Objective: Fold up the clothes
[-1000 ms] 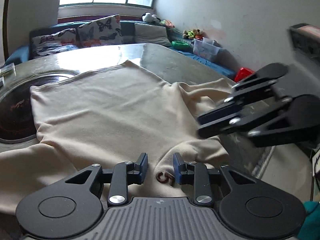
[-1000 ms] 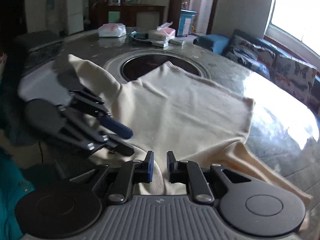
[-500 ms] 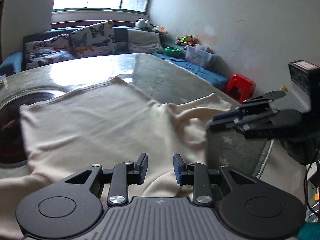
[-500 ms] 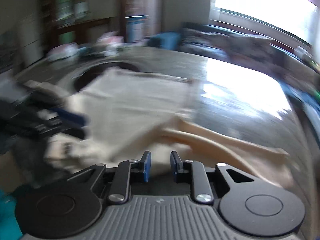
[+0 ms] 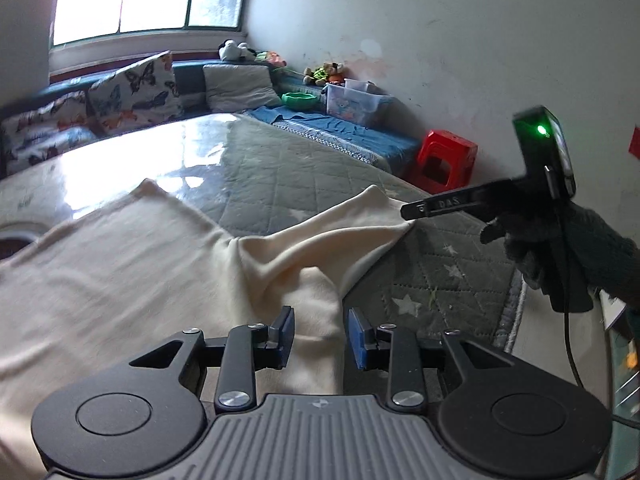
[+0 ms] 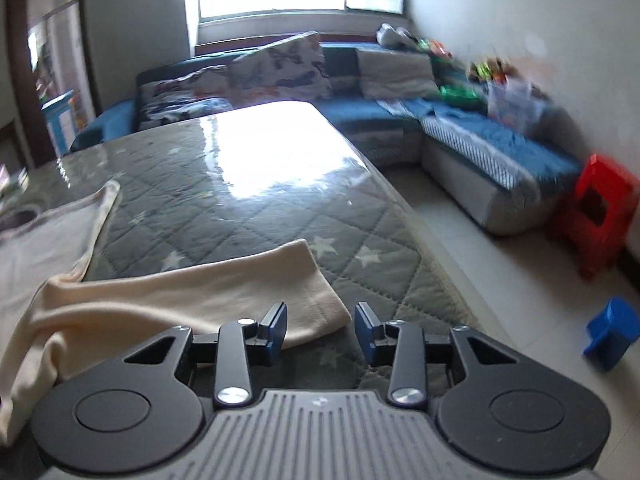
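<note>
A cream long-sleeved top point(image 5: 120, 264) lies spread on the quilted grey table cover point(image 5: 280, 168). Its right sleeve point(image 5: 340, 224) stretches toward the table's right edge. My left gripper point(image 5: 318, 334) is open, its jaws on either side of a fold of the top near the shoulder. My right gripper point(image 6: 320, 328) is open just above the sleeve cuff point(image 6: 312, 292), with the cuff's corner between the jaws. In the left wrist view the right gripper point(image 5: 416, 210) shows side-on at the sleeve's end.
The table edge point(image 6: 420, 240) runs close on the right, with tiled floor beyond. A red stool point(image 6: 600, 208) and a blue stool point(image 6: 612, 332) stand on the floor. A blue sofa point(image 6: 460, 128) with cushions lines the far wall. A dark round inset point(image 5: 12, 236) is at left.
My right gripper swung right from the collar area to the end of the right sleeve and opened wider. My left gripper shifted right toward the shoulder fold.
</note>
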Tool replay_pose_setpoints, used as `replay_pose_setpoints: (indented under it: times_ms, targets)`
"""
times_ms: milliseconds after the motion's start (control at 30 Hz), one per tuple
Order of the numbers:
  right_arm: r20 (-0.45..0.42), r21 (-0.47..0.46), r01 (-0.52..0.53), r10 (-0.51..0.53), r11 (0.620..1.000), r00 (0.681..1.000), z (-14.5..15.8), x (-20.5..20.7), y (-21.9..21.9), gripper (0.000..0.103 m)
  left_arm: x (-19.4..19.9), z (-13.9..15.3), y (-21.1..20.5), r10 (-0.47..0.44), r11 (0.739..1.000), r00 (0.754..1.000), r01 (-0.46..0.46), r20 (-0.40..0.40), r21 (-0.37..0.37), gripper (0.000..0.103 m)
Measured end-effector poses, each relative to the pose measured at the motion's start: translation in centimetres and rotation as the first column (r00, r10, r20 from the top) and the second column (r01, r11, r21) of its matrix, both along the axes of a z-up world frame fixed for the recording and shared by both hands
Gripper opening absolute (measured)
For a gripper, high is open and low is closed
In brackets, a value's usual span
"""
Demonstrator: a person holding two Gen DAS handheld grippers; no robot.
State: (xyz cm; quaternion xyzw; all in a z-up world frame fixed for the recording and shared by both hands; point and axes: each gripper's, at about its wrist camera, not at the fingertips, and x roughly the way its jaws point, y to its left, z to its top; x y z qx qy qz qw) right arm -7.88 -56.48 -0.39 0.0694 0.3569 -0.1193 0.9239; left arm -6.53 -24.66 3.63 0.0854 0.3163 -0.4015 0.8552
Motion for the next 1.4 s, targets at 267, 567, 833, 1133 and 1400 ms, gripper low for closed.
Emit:
replay_pose_setpoints:
  times_ms: [267, 567, 833, 1133, 1400]
  targets:
    - [-0.002, 0.001, -0.003, 0.003, 1.000, 1.000, -0.4, 0.7, -0.7, 0.008, -0.3, -0.7, -3.3, -0.049, 0.994, 0.995, 0.041, 0.082, 0.097, 0.035]
    - [0.091, -0.187, -0.026, 0.044, 0.982, 0.995, 3.2, 1.5, -0.3, 0.004, -1.1, -2.6, -5.5, -0.132, 0.977, 0.984, 0.107, 0.124, 0.186, 0.008]
    - [0.050, -0.236, -0.022, 0.035, 0.971, 0.998, 1.7, 4.5, -1.0, 0.005, -3.5, -3.4, -6.4, -0.280, 0.950, 0.950, 0.254, 0.135, 0.183, 0.008]
    - [0.067, -0.194, -0.072, 0.087, 0.978, 0.994, 2.6, 3.5, 0.2, 0.012, -1.7, -1.5, -4.8, -0.141, 0.989, 0.980, 0.132, 0.141, 0.071, 0.012]
    - [0.026, -0.073, -0.314, 0.317, 0.946, 0.948, 1.1, 3.1, 5.3, 0.028, 0.2, -3.1, -4.9, -0.096, 0.994, 0.995, 0.096, -0.001, 0.061, 0.012]
